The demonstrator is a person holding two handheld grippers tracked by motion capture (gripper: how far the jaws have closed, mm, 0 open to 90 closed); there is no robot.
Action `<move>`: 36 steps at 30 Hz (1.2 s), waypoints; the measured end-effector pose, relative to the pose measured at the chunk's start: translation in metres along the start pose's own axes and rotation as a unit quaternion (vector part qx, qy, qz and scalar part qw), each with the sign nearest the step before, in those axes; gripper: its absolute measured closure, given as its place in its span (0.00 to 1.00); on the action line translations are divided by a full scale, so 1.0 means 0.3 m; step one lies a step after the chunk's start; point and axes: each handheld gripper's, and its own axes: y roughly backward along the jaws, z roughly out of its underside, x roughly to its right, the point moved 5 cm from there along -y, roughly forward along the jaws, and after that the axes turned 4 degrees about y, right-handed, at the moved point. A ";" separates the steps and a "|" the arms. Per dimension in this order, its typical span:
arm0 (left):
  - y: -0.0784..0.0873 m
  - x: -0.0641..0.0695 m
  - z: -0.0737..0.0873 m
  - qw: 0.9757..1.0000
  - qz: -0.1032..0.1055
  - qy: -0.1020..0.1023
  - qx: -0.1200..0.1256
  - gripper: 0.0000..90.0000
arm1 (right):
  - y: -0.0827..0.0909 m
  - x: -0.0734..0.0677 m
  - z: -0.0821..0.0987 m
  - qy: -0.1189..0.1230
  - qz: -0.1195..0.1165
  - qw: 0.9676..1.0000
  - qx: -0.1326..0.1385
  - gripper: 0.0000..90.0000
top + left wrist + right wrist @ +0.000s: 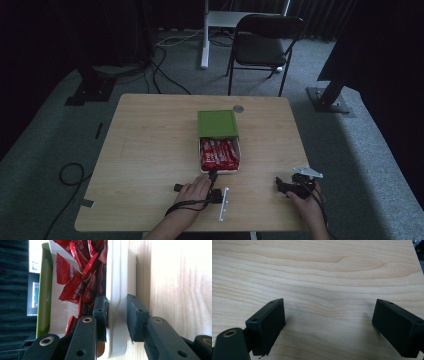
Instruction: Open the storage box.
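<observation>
Wooden counter [150, 150] in the high view carries a white box [220, 171] with a green lid [217, 123] slid back over its far half, red packets [219, 153] showing in the open near half. The left gripper [213, 176] reaches to the box's near edge; the right gripper [286, 186] rests well apart to the right, on bare wood.

From the left gripper view, the jaws pinch the box's white wall [117, 297], one jaw inside among the packets [75, 287], the other outside against the counter [180, 285]. The lid [45, 290] lies beyond.

From the right gripper view, the right gripper [329, 322] stands wide apart over bare counter [324, 272], holding nothing.
</observation>
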 end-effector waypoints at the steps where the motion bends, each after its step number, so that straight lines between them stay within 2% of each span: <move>1: 0.003 0.003 0.001 1.000 0.002 -0.003 -0.003 0.81 | 0.000 0.000 0.000 0.000 0.000 1.000 0.000 0.12; 10: 0.034 0.017 -0.007 1.000 0.010 -0.002 0.002 0.81 | 0.000 0.000 0.000 0.000 0.000 1.000 0.000 0.12; 12: 0.040 0.021 -0.009 1.000 0.014 0.005 0.003 0.81 | 0.000 0.000 0.000 0.000 0.000 1.000 0.000 0.12; 13: 0.042 0.023 -0.008 1.000 0.016 0.001 0.003 0.81 | 0.000 0.000 0.000 0.000 0.000 1.000 0.000 0.12; 19: 0.061 0.027 -0.001 1.000 0.017 0.003 0.003 0.81 | 0.000 0.000 0.000 0.000 0.000 1.000 0.000 0.12; 22: 0.067 0.026 -0.002 1.000 0.022 0.014 -0.003 0.80 | 0.000 0.000 0.000 0.000 0.000 1.000 0.000 0.12; 31: 0.077 0.030 -0.011 1.000 0.023 0.012 0.000 0.80 | 0.000 0.000 0.000 0.000 0.000 1.000 0.000 0.12; 36: 0.082 0.029 -0.017 0.999 0.032 0.022 0.000 0.80 | 0.000 0.000 0.000 0.000 0.000 1.000 0.000 0.12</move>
